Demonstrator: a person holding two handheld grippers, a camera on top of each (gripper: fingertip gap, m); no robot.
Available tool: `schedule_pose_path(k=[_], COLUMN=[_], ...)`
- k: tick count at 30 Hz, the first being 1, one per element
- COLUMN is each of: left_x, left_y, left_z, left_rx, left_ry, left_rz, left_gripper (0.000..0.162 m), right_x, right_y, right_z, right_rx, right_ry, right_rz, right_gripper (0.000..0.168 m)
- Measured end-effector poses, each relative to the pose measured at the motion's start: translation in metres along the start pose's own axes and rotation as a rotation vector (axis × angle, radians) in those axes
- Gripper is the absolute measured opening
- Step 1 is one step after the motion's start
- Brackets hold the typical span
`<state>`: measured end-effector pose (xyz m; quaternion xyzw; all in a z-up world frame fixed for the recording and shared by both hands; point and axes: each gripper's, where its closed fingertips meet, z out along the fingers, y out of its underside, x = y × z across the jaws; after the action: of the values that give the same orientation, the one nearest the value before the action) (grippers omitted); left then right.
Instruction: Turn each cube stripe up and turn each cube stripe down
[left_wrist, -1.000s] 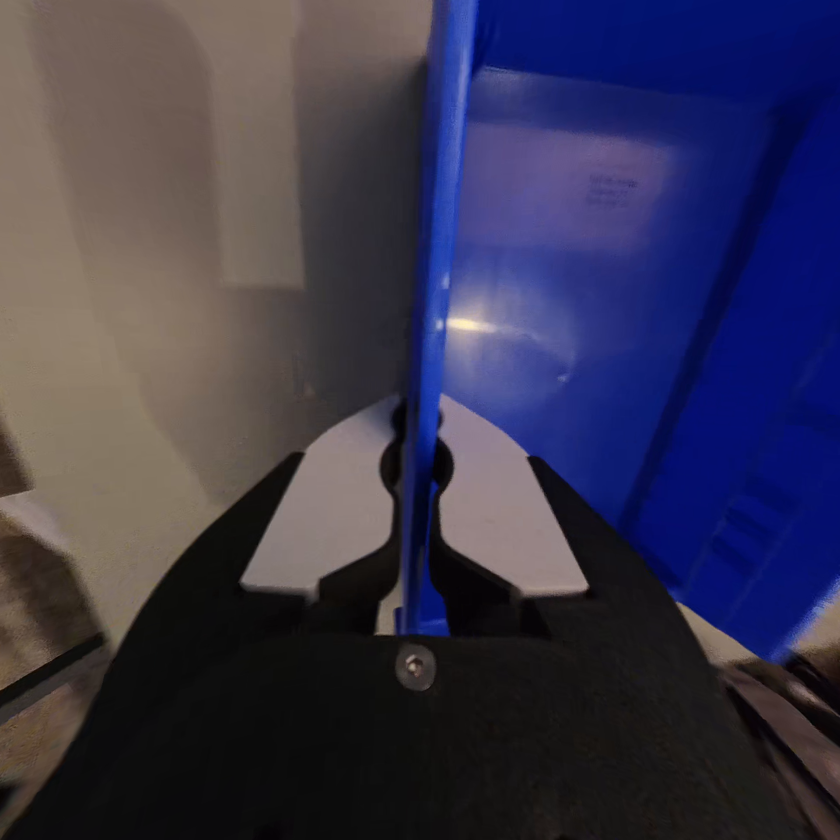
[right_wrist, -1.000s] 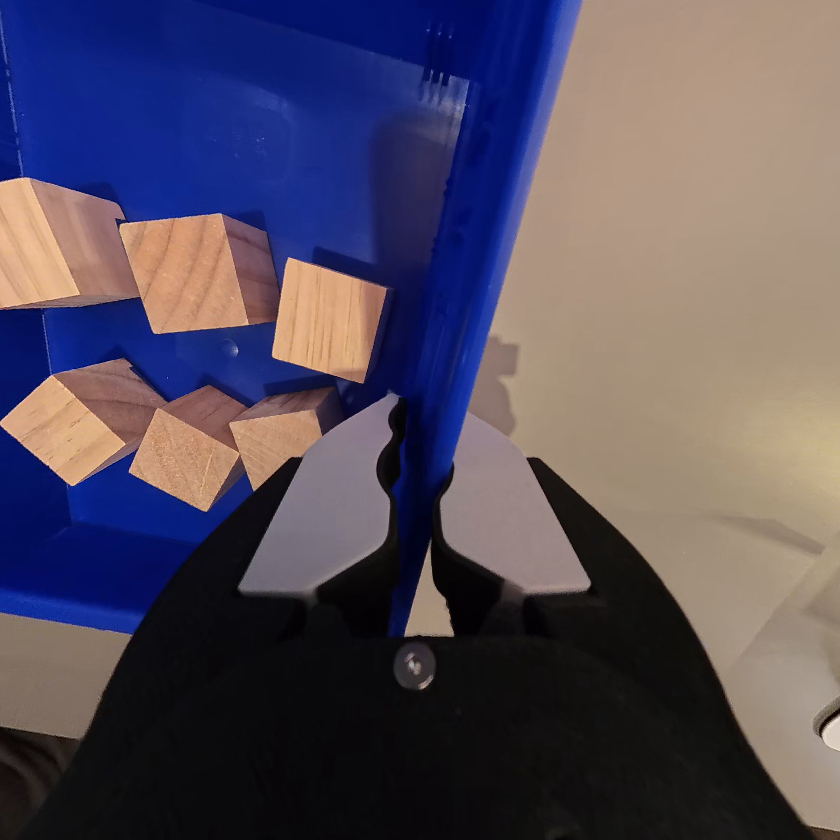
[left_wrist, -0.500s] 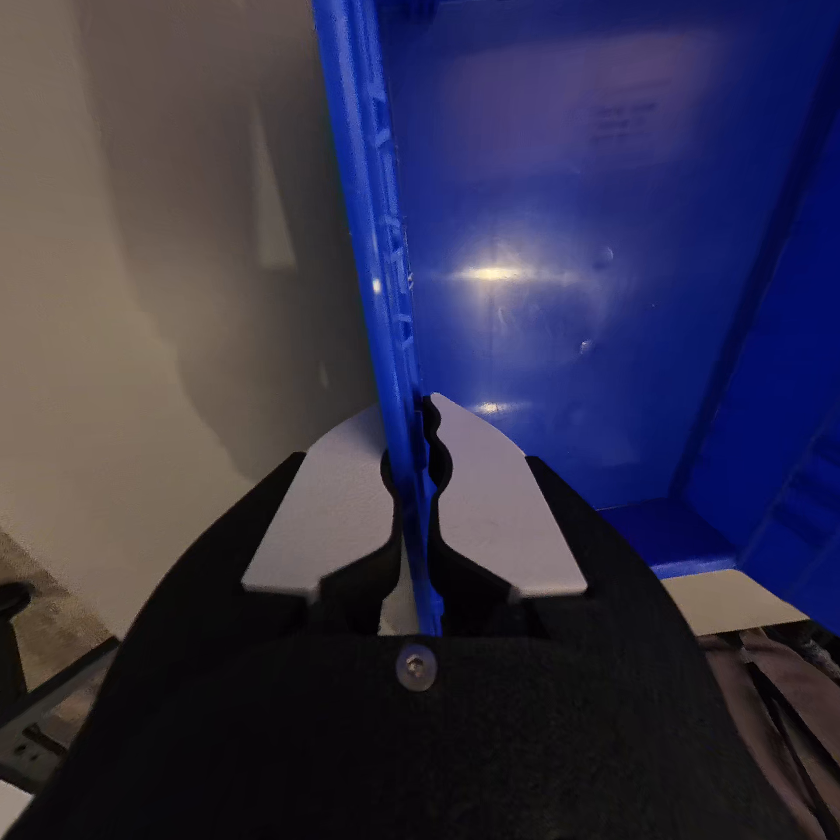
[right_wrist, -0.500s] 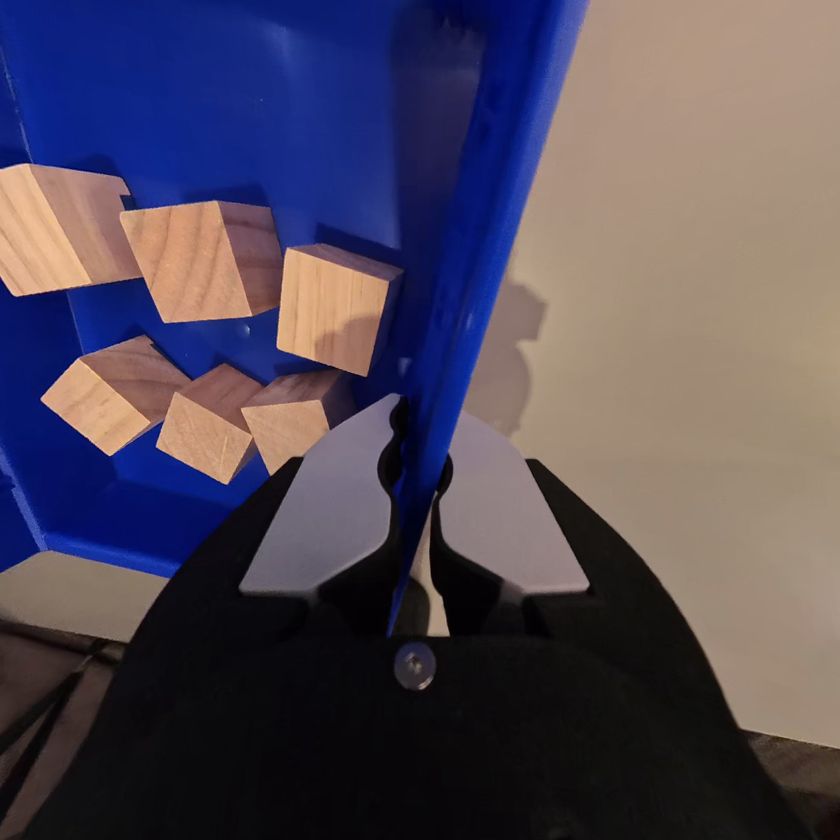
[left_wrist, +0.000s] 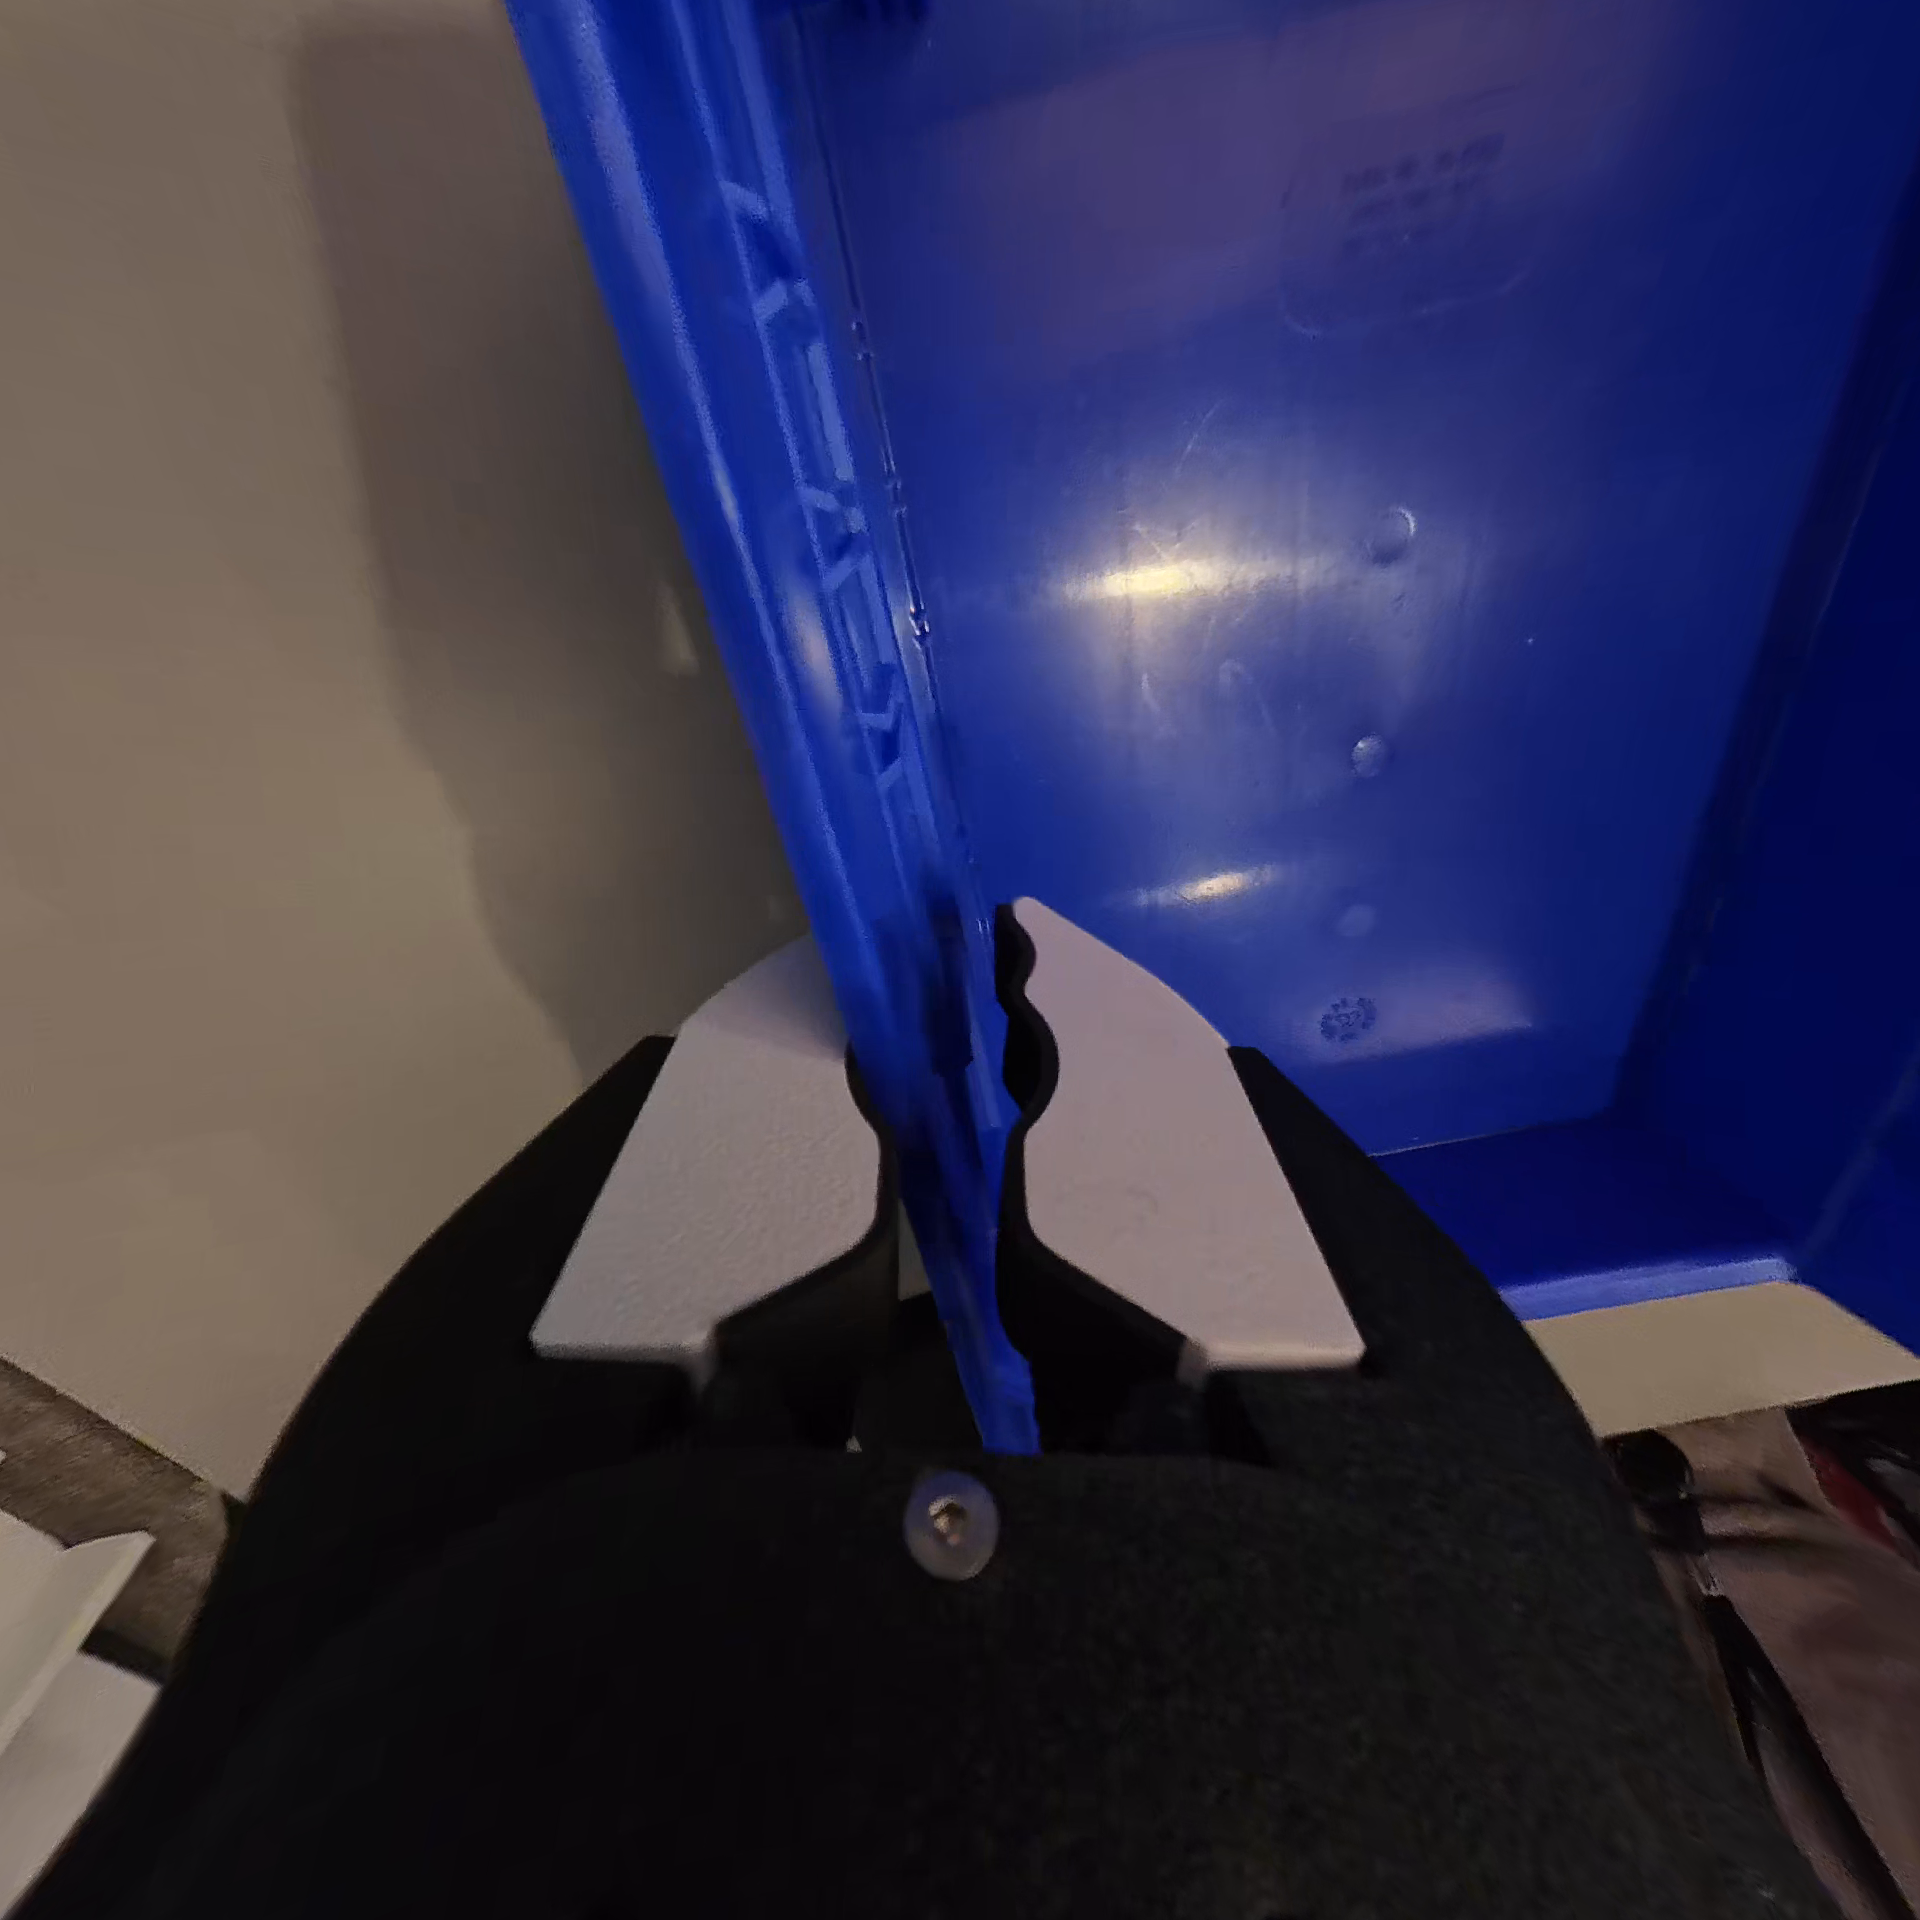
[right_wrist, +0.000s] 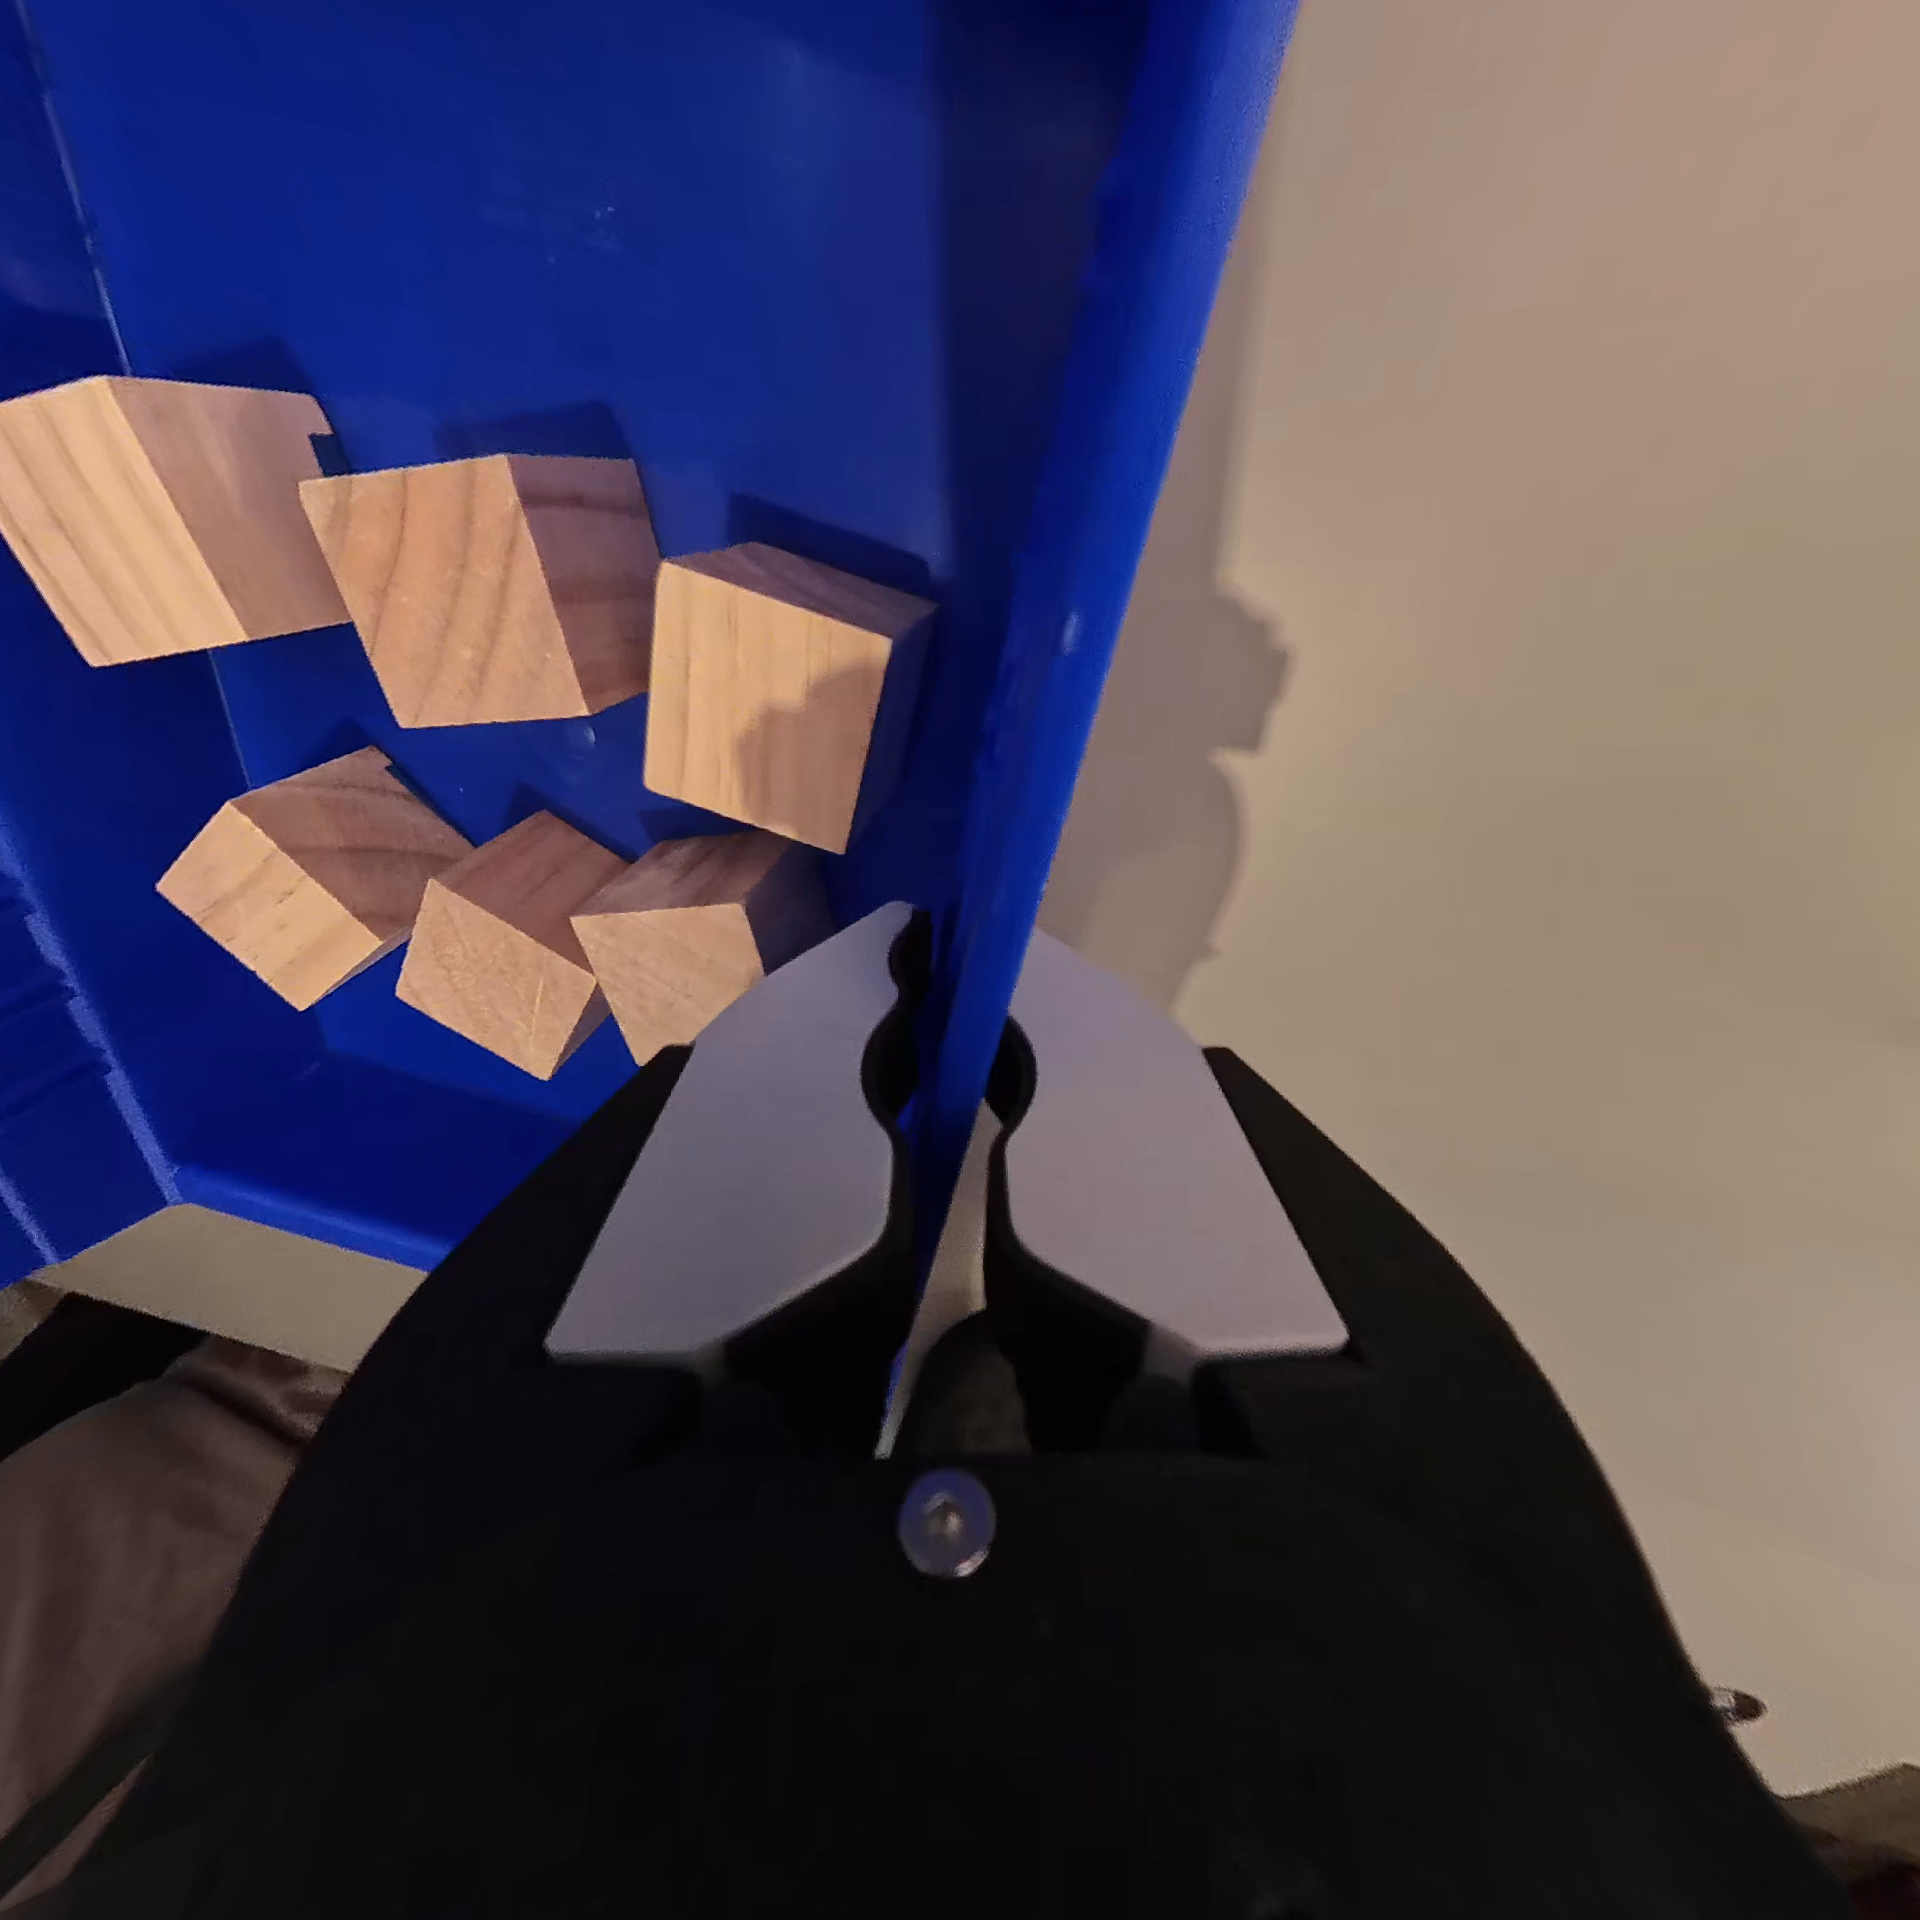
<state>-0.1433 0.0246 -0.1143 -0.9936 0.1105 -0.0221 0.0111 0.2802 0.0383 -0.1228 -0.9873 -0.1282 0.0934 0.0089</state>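
Glossy blue plastic bin (right_wrist: 644, 260), walls clamped by left gripper (left_wrist: 951, 966) and right gripper (right_wrist: 961, 971). Six smooth wooden cubes (right_wrist: 764, 696) at 10 o'clock have slid nearer the right gripper's wall.

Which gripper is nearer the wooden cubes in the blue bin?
Right. The right gripper clamps the blue bin wall directly beside the wooden cubes. The left gripper clamps the bin's other wall, with no cubes in its view.

Two close wrist views, shared bin (left_wrist: 1299, 623)
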Motion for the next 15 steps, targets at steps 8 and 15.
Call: schedule_pose_path(k=[8,15], left_x=[0.033,0.032], left_y=[0.01,0.013], left_z=[0.0,-0.02], left_rx=[-0.044,0.003], left_ry=[0.018,0.166], left_rz=[0.147,0.127], left_gripper=[0.034,0.029], right_x=[0.004,0.004], right_y=[0.003,0.002], right_z=[0.001,0.004], right_rx=[-0.025,-0.031], right_ry=[0.092,0.054], right_rz=[0.004,0.035], right_gripper=[0.011,0.01])
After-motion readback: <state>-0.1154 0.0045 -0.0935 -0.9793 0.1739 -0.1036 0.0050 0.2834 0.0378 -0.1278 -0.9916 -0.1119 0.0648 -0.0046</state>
